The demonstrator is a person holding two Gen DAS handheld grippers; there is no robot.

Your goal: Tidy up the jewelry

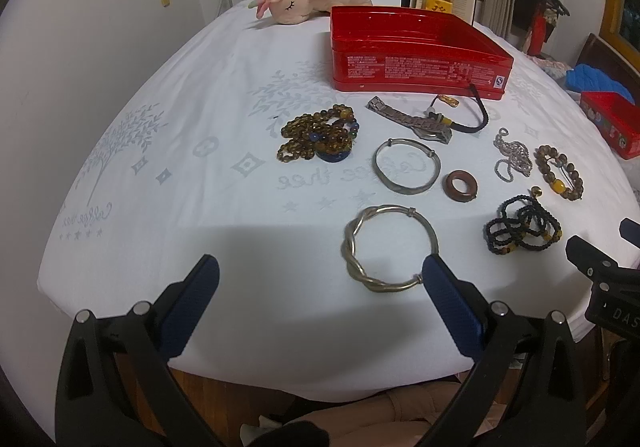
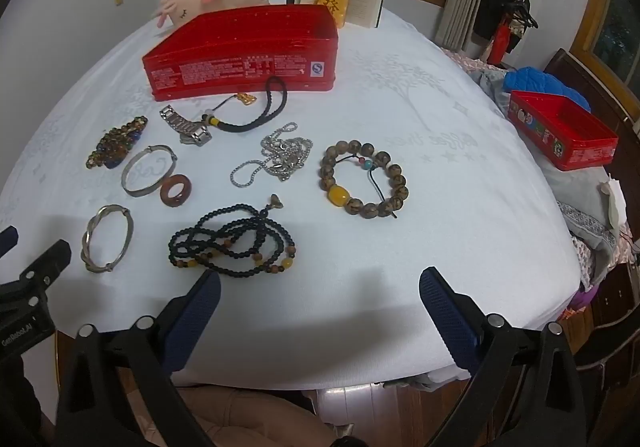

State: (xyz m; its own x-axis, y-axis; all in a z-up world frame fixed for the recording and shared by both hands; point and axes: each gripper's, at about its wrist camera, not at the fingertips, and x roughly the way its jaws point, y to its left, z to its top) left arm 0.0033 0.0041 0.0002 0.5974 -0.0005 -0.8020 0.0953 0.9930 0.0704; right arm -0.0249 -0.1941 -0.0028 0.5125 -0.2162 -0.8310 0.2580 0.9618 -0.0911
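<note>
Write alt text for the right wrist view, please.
The open right gripper hovers over a white tablecloth strewn with jewelry: a black bead necklace nearest, a wooden bead bracelet, a silver chain and bangles. A red tin sits behind them.

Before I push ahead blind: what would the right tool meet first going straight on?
Probably the bare white tablecloth; the right tool is open, the black bead necklace lies just left of its line, though depth is unclear.

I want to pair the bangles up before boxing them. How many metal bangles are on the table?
2. The twisted bangle lies nearest, by the left gripper. The plain bangle lies behind it, beside the brown ring. None seems hidden.
</note>
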